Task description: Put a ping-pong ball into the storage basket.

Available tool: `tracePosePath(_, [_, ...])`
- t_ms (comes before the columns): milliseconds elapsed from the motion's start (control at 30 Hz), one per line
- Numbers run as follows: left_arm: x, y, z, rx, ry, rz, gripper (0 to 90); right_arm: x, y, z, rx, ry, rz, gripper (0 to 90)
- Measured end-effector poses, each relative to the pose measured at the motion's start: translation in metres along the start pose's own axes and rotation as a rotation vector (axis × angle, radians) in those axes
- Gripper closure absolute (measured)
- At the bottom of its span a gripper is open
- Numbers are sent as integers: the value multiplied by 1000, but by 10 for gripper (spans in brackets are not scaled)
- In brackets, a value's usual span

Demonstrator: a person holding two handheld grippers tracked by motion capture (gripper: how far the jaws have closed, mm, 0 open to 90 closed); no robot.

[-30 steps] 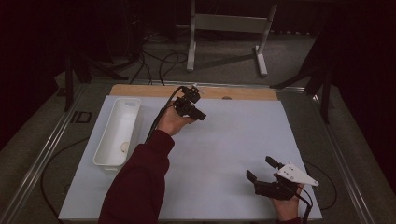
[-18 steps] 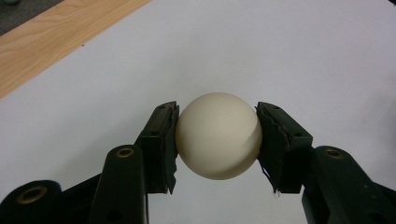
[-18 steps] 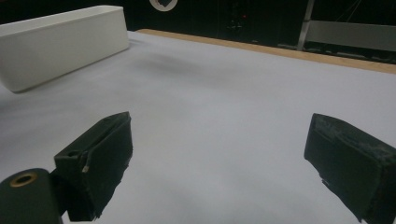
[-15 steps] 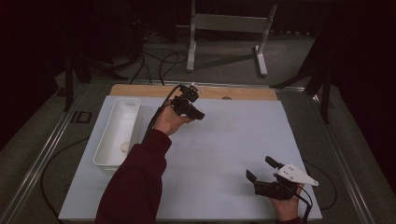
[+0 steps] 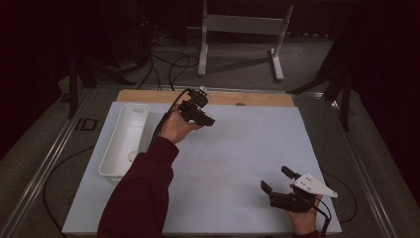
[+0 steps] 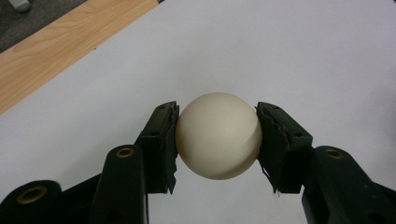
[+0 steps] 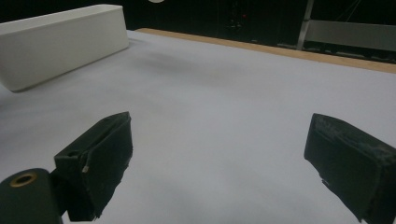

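Surface: white sheet (image 5: 237, 148) over a wood board (image 5: 257, 99) whose far edge shows bare; dark room behind, metal stand (image 5: 240, 29) and loose cables on the floor.
Left tongs (image 6: 217, 140): clamped on a cream ball (image 6: 217, 141), one pad on each side at its widest line, ball sits level between them.
Left tongs position: high view puts them (image 5: 207, 119) up near the far edge of the sheet, hand under the body, dark red sleeve (image 5: 143, 193) running in from the bottom.
Ball location: held off the sheet, white sheet below it, wood strip just beyond; right of the tray.
Tray: long white bin (image 5: 125, 141) along the left side of the sheet, one small pale round object (image 5: 131, 155) lying near its near end.
Right tongs (image 5: 279, 179): jaws wide apart, nothing between them, low over the near right corner of the sheet.
Right tongs view: both black pads (image 7: 100, 158) spread, bare sheet between, tray (image 7: 60, 42) far off at upper left.
Spacing: the two tongs well apart.
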State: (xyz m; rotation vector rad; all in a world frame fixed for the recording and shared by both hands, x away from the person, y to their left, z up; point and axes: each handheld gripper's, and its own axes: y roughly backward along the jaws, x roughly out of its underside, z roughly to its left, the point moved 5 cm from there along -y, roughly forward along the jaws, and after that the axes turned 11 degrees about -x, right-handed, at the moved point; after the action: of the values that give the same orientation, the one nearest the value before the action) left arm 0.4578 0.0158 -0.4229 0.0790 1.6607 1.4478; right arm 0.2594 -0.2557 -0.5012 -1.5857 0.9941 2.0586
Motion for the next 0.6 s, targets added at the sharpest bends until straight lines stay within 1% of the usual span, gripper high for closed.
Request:
tracePosePath(467, [-1, 11, 4, -13, -13, -10, 512, 0, 0, 0, 0, -1, 0, 74])
tracePosePath(567, [0, 14, 5, -19, -22, -8, 512, 0, 0, 0, 0, -1, 0, 75])
tracePosePath(600, [0, 14, 5, -21, -16, -11, 512, 0, 0, 0, 0, -1, 0, 75])
